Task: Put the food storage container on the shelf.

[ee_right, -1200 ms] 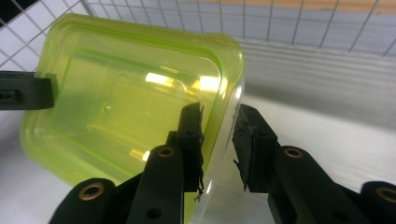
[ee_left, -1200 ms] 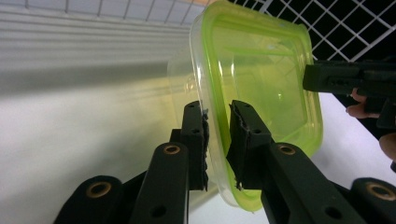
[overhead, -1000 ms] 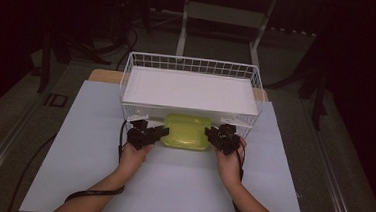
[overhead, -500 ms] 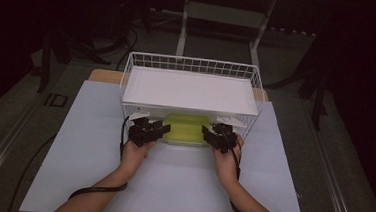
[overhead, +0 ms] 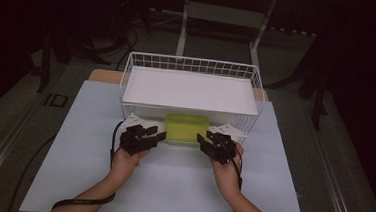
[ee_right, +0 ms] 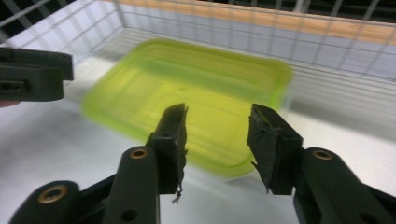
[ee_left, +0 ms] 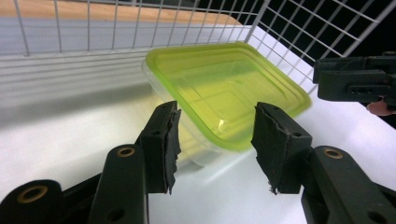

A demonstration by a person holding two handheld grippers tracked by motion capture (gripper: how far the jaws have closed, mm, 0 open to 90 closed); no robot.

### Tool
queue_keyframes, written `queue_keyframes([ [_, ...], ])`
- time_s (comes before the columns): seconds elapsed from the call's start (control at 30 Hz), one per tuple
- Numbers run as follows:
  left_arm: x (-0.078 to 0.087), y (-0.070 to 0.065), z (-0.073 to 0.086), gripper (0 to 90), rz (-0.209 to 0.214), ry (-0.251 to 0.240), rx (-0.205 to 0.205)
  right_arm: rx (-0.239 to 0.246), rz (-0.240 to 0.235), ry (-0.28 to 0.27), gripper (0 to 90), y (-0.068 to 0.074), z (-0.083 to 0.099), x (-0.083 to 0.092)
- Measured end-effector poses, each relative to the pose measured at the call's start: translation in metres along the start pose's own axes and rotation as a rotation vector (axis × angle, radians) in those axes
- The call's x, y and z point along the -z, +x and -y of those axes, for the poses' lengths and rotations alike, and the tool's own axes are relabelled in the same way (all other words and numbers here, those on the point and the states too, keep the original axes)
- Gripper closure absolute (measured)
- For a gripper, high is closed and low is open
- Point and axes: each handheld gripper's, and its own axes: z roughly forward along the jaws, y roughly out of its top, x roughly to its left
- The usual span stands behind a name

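A clear plastic container with a yellow-green lid (overhead: 187,128) rests on the white table mat, right against the front wall of the white wire basket (overhead: 194,65). My left gripper (overhead: 155,133) is just off its left end. Its jaws have just been opening and are open, with the lid (ee_left: 224,88) lying beyond and below the pads, untouched. My right gripper (overhead: 203,136) is off the container's right end. Its jaws have just been closing but remain open, and the lid (ee_right: 187,98) shows past them with no pad pressing on it.
The basket has a white sheet (overhead: 192,89) across it and stands at the back of the mat (overhead: 71,168). A wooden table edge (overhead: 103,75) shows behind. Cables trail from both grippers toward the person. Dark stands and floor surround the table.
The container has gone farther toward the basket. Both grippers, earlier at its two ends, have come off it and drawn back a little toward the person.
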Motion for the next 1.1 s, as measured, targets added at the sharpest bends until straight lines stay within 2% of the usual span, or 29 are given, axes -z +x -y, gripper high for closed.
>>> queue_keyframes([
  [0.03, 0.004, -0.002, 0.001, 49.1, 0.002, 0.0, -0.015, 0.003, -0.015, 0.008, 67.0, 0.006, 0.002, 0.004],
  [0.07, 0.007, -0.004, 0.001, 49.1, 0.001, 0.001, -0.018, 0.003, -0.015, 0.008, 67.0, 0.006, 0.002, 0.004],
  [0.1, 0.014, -0.007, 0.003, 47.8, 0.001, -0.007, -0.022, 0.006, -0.049, 0.029, 77.3, 0.012, 0.007, 0.006],
  [0.13, 0.014, -0.007, 0.003, 46.1, 0.001, -0.007, -0.022, 0.006, -0.049, 0.029, 77.3, 0.012, 0.007, 0.006],
  [0.17, 0.018, -0.008, 0.003, 45.5, 0.001, -0.003, -0.023, 0.032, -0.077, 0.068, 87.1, 0.017, 0.011, 0.003],
  [0.2, 0.021, -0.01, 0.004, 45.5, 0.0, 0.002, -0.029, 0.032, -0.077, 0.068, 87.1, 0.017, 0.011, 0.003],
  [0.23, 0.025, -0.012, 0.006, 43.6, -0.005, -0.002, -0.036, 0.053, -0.08, 0.077, 89.8, 0.02, 0.013, 0.002],
  [0.3, 0.033, -0.015, 0.009, 42.2, -0.009, -0.005, -0.041, 0.089, -0.094, 0.102, 90.0, 0.026, 0.019, -0.002],
  [0.43, 0.04, -0.017, 0.013, 34.3, 0.005, 0.011, -0.042, 0.096, -0.11, 0.132, 90.0, 0.03, 0.025, -0.011],
  [0.5, 0.045, -0.02, 0.016, 33.3, 0.006, -0.003, -0.07, 0.094, -0.113, 0.137, 90.0, 0.031, 0.025, -0.013],
  [0.53, 0.047, -0.02, 0.017, 29.2, 0.013, -0.003, -0.083, 0.099, -0.121, 0.147, 90.0, 0.032, 0.027, -0.017],
  [0.6, 0.05, -0.023, 0.019, 19.3, -0.009, -0.017, -0.127, 0.107, -0.117, 0.159, 90.0, 0.034, 0.027, -0.022],
  [0.63, 0.051, -0.024, 0.02, 19.1, -0.021, -0.019, -0.153, 0.109, -0.115, 0.159, 90.0, 0.034, 0.027, -0.024],
  [0.67, 0.051, -0.024, 0.02, 18.8, -0.021, -0.019, -0.153, 0.109, -0.115, 0.159, 90.0, 0.034, 0.027, -0.024],
  [0.7, 0.052, -0.025, 0.02, 18.8, -0.014, -0.02, -0.169, 0.11, -0.109, 0.16, 90.0, 0.034, 0.027, -0.027],
  [0.77, 0.052, -0.025, 0.022, 5.0, 0.006, -0.033, -0.169, 0.105, -0.092, 0.164, 90.0, 0.034, 0.026, -0.035],
  [0.8, 0.053, -0.026, 0.022, 0.0, 0.003, -0.024, -0.167, 0.106, -0.092, 0.162, 90.0, 0.033, 0.025, -0.037],
  [0.9, 0.055, -0.025, 0.024, 0.0, 0.016, -0.045, -0.141, 0.091, -0.082, 0.148, 90.0, 0.031, 0.022, -0.042],
  [1.1, 0.055, -0.024, 0.027, 0.0, -0.004, -0.048, -0.166, 0.08, -0.058, 0.131, 90.0, 0.025, 0.016, -0.052],
])
